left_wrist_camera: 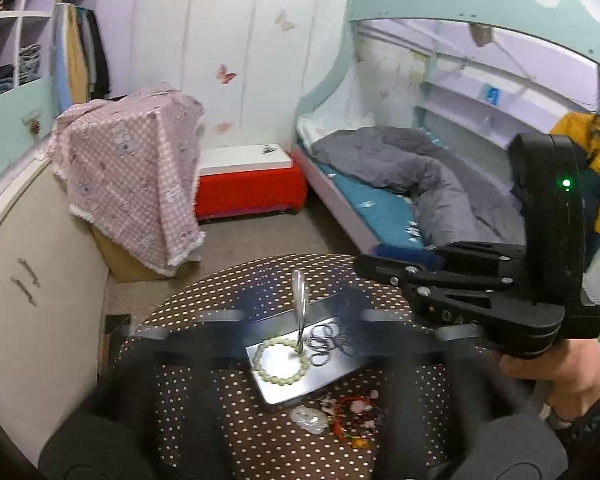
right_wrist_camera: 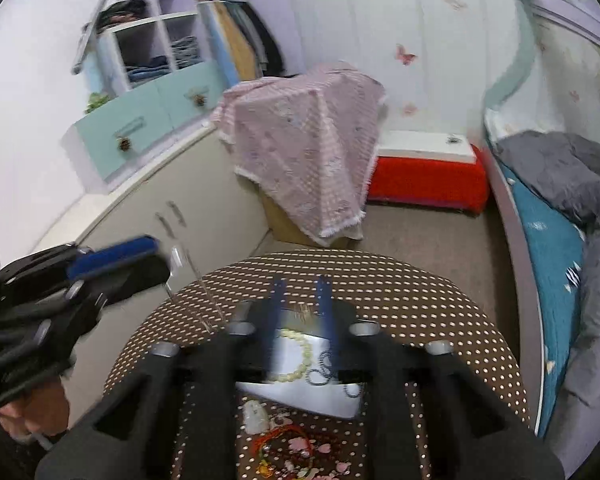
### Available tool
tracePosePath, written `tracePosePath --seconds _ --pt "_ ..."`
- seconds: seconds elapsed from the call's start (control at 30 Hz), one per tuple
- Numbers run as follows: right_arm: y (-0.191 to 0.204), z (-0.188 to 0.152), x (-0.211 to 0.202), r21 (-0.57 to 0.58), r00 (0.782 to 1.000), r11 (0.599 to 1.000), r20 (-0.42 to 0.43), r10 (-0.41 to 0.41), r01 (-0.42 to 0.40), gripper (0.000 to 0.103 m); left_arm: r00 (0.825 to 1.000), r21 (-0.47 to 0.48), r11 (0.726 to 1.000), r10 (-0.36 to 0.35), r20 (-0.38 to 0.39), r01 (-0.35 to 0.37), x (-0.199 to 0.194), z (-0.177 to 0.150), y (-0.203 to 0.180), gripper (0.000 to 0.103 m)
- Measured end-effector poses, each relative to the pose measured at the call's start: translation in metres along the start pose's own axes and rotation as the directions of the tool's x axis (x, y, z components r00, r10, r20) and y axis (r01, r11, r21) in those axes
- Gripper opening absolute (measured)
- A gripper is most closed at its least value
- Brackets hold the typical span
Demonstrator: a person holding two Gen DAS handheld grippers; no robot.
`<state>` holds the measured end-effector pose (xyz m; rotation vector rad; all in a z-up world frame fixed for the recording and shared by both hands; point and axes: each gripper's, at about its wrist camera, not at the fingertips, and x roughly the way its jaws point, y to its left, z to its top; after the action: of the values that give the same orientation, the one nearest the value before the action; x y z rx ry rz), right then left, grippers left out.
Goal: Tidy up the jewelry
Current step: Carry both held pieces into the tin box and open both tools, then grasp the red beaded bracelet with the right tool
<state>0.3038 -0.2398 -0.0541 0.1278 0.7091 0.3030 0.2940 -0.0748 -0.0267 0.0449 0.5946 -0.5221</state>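
Note:
A shiny metal tray (left_wrist_camera: 332, 376) lies on a round brown polka-dot table (left_wrist_camera: 228, 412). On it are a pale bead bracelet (left_wrist_camera: 280, 360) and a tangle of dark ring chains (left_wrist_camera: 328, 340). My left gripper (left_wrist_camera: 300, 312) is shut, its fingertips above the bracelet. A white pendant (left_wrist_camera: 310, 420) and red corded jewelry (left_wrist_camera: 360, 416) lie in front of the tray. My right gripper (right_wrist_camera: 302, 312) has its blue fingers a narrow gap apart above the tray (right_wrist_camera: 300, 394), bracelet (right_wrist_camera: 300, 356) and ring chains (right_wrist_camera: 326, 368); nothing shows between them. The pendant (right_wrist_camera: 256, 416) and the red jewelry (right_wrist_camera: 296, 452) also show in the right wrist view.
The right gripper's body (left_wrist_camera: 480, 296) hangs over the table's right side; the left gripper's body (right_wrist_camera: 60, 300) is at the left. A pink-cloth-covered box (left_wrist_camera: 132, 176), a red box (left_wrist_camera: 248, 188), a bed (left_wrist_camera: 400, 192) and a cream cabinet (left_wrist_camera: 40, 288) surround the table.

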Motion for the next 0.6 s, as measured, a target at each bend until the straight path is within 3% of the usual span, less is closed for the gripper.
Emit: tracePosePath --seconds 0.03,0.07,0.23,0.6 --pt "-0.003 -0.001 -0.001 0.016 1.000 1.000 0.012 -0.011 0.011 0.076 0.999 -0.014 1.000 0.009 0.032 -0.009 -0.004 -0.001 0.002 0.097" --pt "-0.005 -0.002 -0.003 0.027 1.000 1.000 0.025 -0.016 0.015 0.082 0.999 -0.029 0.999 0.015 0.050 -0.013 -0.007 -0.002 0.005 0.097" --pt "-0.010 -0.007 -0.017 0.053 0.997 0.998 0.065 -0.048 0.045 0.093 0.994 -0.055 0.995 0.087 0.060 -0.084 -0.017 -0.006 0.015 0.097" --pt "-0.002 -0.006 -0.045 0.054 0.987 0.995 0.131 -0.088 0.082 0.095 0.968 -0.091 0.974 0.216 0.127 -0.205 -0.055 -0.023 0.020 0.097"
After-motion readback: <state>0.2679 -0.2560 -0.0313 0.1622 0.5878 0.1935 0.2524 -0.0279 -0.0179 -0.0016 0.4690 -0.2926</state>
